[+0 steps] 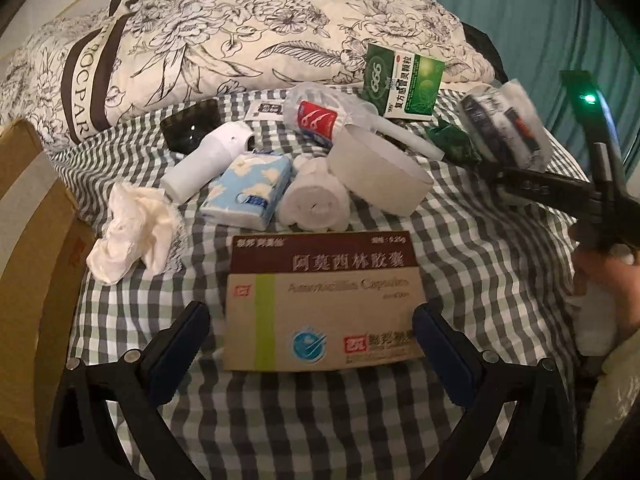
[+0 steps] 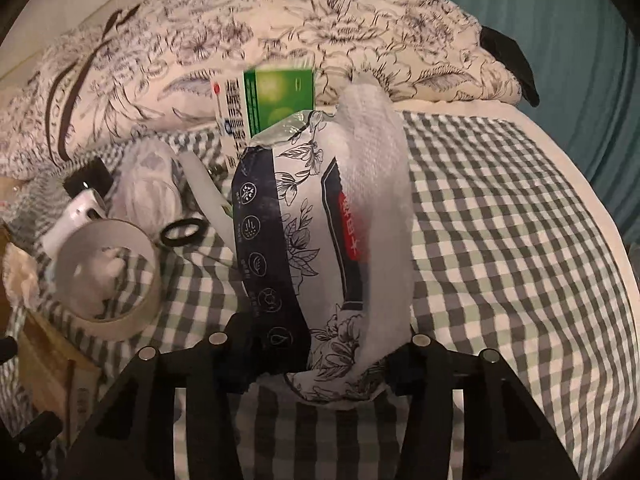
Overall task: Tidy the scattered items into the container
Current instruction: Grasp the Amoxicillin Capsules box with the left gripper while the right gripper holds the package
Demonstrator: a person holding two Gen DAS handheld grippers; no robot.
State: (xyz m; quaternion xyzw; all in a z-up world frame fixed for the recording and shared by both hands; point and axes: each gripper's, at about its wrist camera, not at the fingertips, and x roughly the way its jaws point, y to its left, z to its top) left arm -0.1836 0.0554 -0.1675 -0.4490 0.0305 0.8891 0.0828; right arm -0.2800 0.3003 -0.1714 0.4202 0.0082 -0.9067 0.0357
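Between the left gripper's spread jaws lies a brown-and-tan cardboard medicine box. Right gripper pinches a white flowery tissue pack above the checked bedsheet.

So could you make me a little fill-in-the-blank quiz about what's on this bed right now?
1. The right gripper is shut on a floral ____.
2. The medicine box lies between the open fingers of the ____ gripper.
3. The bedsheet has a ____ pattern.
4. Leaning on the quilt is a box coloured ____.

Missing words: packet; left; checked; green
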